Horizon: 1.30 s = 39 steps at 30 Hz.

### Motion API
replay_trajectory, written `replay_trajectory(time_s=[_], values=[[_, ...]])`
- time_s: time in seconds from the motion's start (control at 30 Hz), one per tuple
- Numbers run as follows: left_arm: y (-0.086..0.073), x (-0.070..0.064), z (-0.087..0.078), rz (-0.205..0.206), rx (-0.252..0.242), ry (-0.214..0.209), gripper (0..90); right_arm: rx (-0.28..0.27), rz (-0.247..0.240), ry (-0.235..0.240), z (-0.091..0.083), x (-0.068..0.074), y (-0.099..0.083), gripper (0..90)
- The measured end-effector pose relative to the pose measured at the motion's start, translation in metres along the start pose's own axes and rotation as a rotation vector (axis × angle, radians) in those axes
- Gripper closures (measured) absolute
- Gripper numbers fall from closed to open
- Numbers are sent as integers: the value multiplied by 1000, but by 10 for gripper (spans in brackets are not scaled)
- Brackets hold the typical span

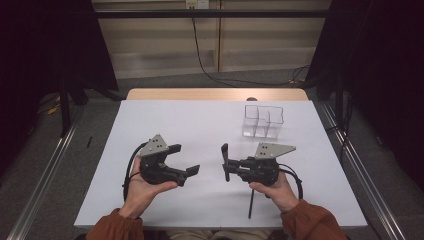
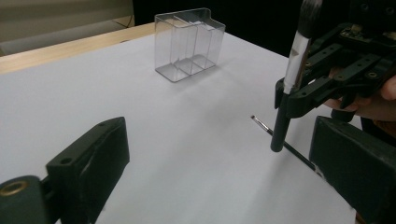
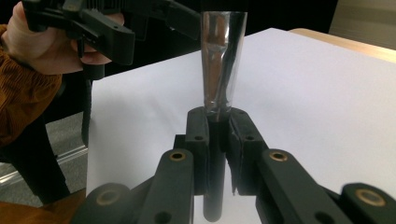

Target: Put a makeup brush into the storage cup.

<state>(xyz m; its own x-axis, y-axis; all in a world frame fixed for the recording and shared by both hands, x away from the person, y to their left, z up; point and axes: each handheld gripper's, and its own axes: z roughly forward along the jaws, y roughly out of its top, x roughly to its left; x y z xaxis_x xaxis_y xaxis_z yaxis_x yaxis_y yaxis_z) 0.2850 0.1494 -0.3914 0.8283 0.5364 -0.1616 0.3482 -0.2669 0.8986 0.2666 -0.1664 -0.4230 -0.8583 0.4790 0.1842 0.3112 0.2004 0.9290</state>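
Held thing: a capped brush, black-handled with a clear sleeve over its head, is clamped upright by the right gripper, at about 6 o'clock on the white table in the high view.
Right jaws: closed almost fully on the black handle, seen in the right gripper view at, with the clear sleeve standing above the jaw tips.
Left jaws: the left gripper is held wide open and nothing is gripped; it hovers at 7 o'clock, well apart from the brush.
Second thing: a thin brush lies flat on the table just below the right gripper, its tip pointed toward 10 o'clock in the left gripper view.
Likely goal: the clear organizer, at 1 o'clock of the table, is judged the place for the brushes.
Risk, slip: the round handle could rotate or slide down between the jaws if the grip is eased.
Risk, sleeve: the clear cap may be loose, though that cannot be told from these views; it could drop off if the brush is tipped.
Risk, organizer: the light box could be knocked over by a tilted entry.
Risk, edge: the thin brush lies near the front edge and could be swept off.
Open room: the table's middle and left lie bare, so a free path toward 1 o'clock is offered.
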Motion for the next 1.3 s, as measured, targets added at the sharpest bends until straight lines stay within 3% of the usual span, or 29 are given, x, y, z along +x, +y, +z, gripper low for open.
replay_trajectory(time_s=[0.1, 0.23, 0.33, 0.43, 0.63, 0.83, 1.17, 1.3], values=[[-2, 1, -5, -1, -13, 16, 42, -10, 4, -12, -4, -1, 1, 793], [-6, 5, -14, 34, -25, 30, 37, -19, 9, -33, -10, -4, 1, 793], [-11, 7, -20, 29, -56, 77, 36, -30, 15, -50, -15, -8, 2, 793], [-16, 11, -27, 36, -56, 112, 26, -35, 20, -63, -19, -10, 2, 792], [-23, 16, -36, 6, -77, 175, 20, -41, 27, -93, -26, -14, 2, 792], [-32, 21, -45, -14, -84, 200, 20, -46, 31, -118, -34, -16, 2, 792], [-49, 27, -59, -22, -157, 270, 26, -74, 52, -182, -52, -27, 3, 792], [-57, 32, -68, -34, -179, 265, 27, -81, 53, -197, -56, -30, 3, 792]])
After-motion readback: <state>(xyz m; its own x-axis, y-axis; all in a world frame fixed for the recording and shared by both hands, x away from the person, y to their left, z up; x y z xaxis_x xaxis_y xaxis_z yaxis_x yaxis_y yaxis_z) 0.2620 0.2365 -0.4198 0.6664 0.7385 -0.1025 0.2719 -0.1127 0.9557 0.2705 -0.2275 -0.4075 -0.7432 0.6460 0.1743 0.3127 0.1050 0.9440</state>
